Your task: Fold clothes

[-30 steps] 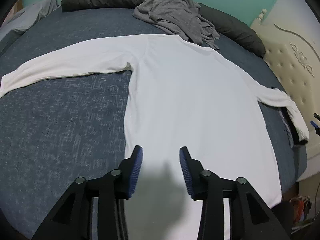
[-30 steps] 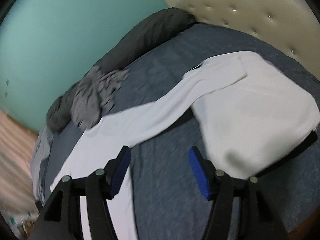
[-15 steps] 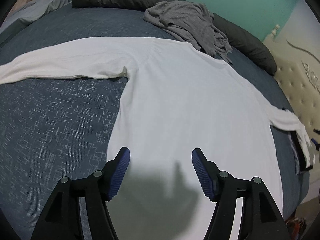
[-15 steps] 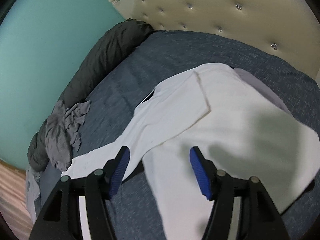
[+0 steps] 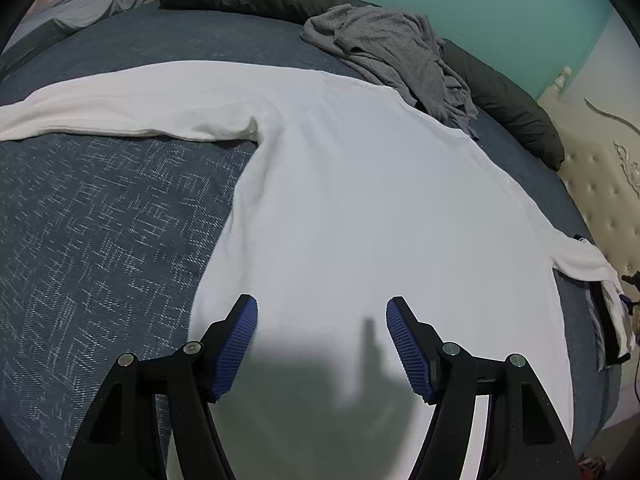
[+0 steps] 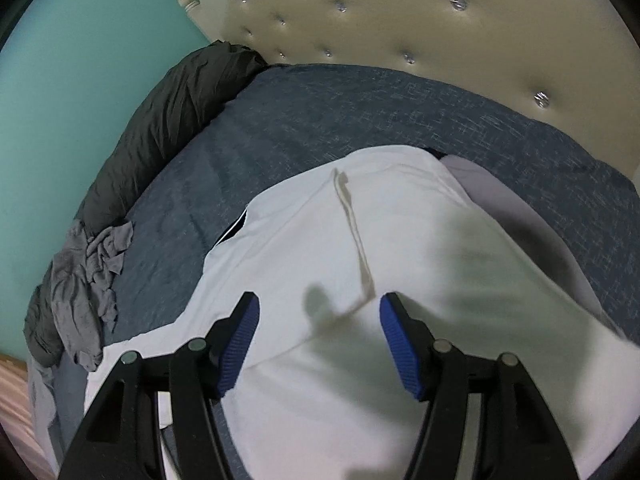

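A white long-sleeved shirt (image 5: 360, 208) lies spread flat on the dark blue bed (image 5: 100, 220), with one sleeve (image 5: 132, 104) stretched out to the left. My left gripper (image 5: 322, 322) hovers open over the shirt's lower body, nothing between its blue pads. In the right wrist view my right gripper (image 6: 320, 316) stands open above the shirt's other sleeve (image 6: 288, 240), which lies over a folded white garment (image 6: 440, 312) near the headboard. Nothing is held by either gripper.
A crumpled grey garment (image 5: 396, 48) lies at the far side of the bed against a long dark bolster (image 5: 508, 108). The cream tufted headboard (image 6: 400, 20) borders the bed. A dark folded item (image 5: 608, 332) lies at the bed's right edge.
The left gripper opened wider and moved in lower over the shirt. The right gripper swung toward the headboard and came down over the sleeve and the folded white garment.
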The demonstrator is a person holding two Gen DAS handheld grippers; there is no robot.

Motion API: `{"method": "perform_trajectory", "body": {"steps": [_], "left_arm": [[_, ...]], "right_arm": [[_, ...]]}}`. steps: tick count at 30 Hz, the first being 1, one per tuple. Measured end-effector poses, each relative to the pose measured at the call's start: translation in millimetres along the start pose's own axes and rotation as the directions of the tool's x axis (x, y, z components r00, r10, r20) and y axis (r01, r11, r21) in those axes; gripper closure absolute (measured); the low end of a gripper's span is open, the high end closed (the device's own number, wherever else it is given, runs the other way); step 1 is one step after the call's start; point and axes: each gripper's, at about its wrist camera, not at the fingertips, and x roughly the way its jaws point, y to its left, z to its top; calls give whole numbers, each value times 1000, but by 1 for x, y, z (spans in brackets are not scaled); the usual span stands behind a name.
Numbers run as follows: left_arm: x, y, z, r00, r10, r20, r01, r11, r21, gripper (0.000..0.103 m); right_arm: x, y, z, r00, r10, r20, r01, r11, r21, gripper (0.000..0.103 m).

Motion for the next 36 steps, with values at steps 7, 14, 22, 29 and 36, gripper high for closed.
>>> {"method": "perform_trajectory", "body": {"steps": [7,14,22,29,36], "left_arm": [[3,2,2,1000,-11,-7,11,1000,-6,32],[-3,2,1,1000,10,10,-10,999,31,32],[-14,1,0,999,12,36,-14,998,61,32],[-29,3,-4,998,-6,61,2,997,71,32],[-45,10,-10,997,-30,77,24,997,72,32]], "right_arm": [[13,10,-1,1000,-26,7,26,996,-86,77],[-1,28,-5,995,-66,74,78,980,-184,98],[-39,91,-7,989,44,144,2,953,-303,99],[-69,186,-31,975,182,124,-115,902,-417,99],[-92,304,-89,951,306,32,-230,776,-587,99]]}}
